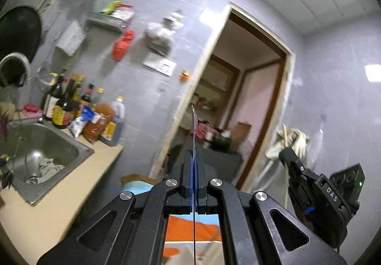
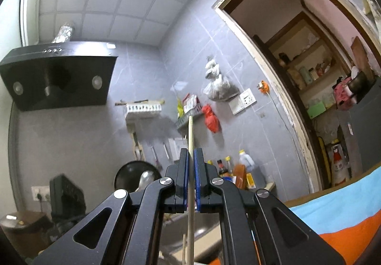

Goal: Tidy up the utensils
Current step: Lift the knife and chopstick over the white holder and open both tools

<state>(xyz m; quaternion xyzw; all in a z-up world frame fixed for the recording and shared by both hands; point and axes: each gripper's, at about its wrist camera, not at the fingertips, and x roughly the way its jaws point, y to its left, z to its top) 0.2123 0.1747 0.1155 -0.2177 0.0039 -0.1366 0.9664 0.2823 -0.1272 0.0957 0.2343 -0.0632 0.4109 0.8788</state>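
Note:
My left gripper (image 1: 194, 154) is shut on a thin metal utensil (image 1: 194, 122), seen edge-on, that sticks up past the fingertips and runs down between the arms; what kind it is I cannot tell. My right gripper (image 2: 191, 153) is shut on a pale wooden stick, like a chopstick (image 2: 190, 131), which points up toward the wall. A second pale stick (image 2: 184, 250) shows low beside it. The right gripper also shows in the left wrist view (image 1: 289, 157) at the right, raised in the air. Both grippers are lifted well above the counter.
A steel sink (image 1: 78, 148) with a cloth is at the left, with sauce bottles (image 1: 69, 103) behind it. A wall rack (image 2: 144, 107) and small shelf (image 2: 188, 119) hang on the tiled wall. A doorway (image 1: 250, 88) is ahead. A blue-and-orange cloth (image 2: 345, 215) lies below.

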